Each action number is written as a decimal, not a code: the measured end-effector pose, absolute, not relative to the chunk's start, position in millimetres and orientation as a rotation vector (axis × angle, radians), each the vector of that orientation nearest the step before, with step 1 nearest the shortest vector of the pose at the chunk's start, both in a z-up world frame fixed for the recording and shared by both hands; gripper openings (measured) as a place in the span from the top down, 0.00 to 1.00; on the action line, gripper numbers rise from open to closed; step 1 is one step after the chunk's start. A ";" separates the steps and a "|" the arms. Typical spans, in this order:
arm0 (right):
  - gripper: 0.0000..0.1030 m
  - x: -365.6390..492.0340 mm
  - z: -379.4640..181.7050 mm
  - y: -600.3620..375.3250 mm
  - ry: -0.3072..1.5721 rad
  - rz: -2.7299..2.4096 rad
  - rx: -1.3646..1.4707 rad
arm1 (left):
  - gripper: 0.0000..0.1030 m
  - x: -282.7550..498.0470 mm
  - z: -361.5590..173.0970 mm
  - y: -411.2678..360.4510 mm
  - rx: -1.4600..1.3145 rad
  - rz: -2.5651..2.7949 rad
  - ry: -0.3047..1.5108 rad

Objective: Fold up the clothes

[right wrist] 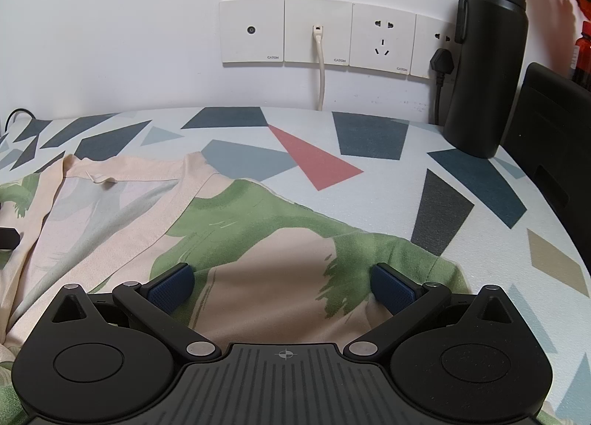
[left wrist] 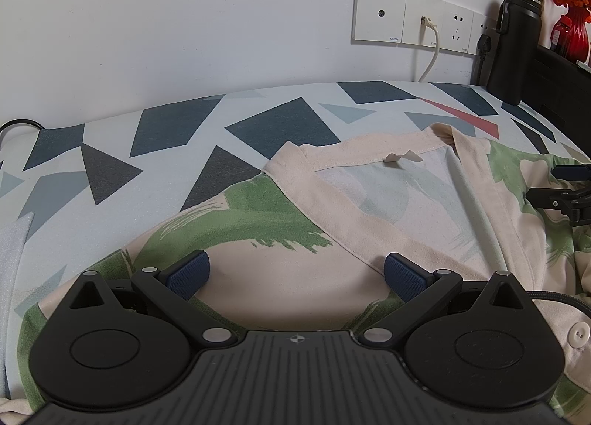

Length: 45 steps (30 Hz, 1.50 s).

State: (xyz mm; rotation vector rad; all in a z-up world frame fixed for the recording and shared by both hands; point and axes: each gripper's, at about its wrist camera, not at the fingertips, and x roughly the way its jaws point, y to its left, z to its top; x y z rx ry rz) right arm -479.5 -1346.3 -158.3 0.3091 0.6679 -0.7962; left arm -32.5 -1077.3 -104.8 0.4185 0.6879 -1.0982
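A cream shirt [left wrist: 280, 218] with green brush-stroke print lies flat on the patterned table cover [left wrist: 166, 129], collar toward the wall. My left gripper [left wrist: 295, 277] hovers open over the shirt's left shoulder, blue pads wide apart with only cloth below. In the right wrist view the same shirt [right wrist: 258, 240] spreads under my right gripper [right wrist: 282, 286], which is open above the right shoulder near the sleeve edge. The right gripper's black body [left wrist: 561, 196] shows at the right edge of the left wrist view. A white button [left wrist: 578, 336] is visible on the placket.
A black bottle [right wrist: 484, 63] stands at the back right against the wall, beside a black box [right wrist: 550, 137]. Wall sockets [right wrist: 317, 33] with a cream cable [right wrist: 320, 70] and a black plug [right wrist: 441, 63] sit behind. Orange flowers in a red vase [left wrist: 576, 33] at far right.
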 end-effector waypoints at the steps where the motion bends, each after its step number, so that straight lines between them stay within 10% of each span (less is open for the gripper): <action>1: 0.01 -479.5 -158.3 -1346.4 0.668 -0.796 0.309 | 0.00 -32.6 -104.7 -1077.4 0.418 -1.098 0.688; 45: 0.01 -401.5 -144.7 -1412.0 0.752 -0.914 0.429 | 0.00 -16.1 -101.8 -1069.1 0.390 -1.101 0.714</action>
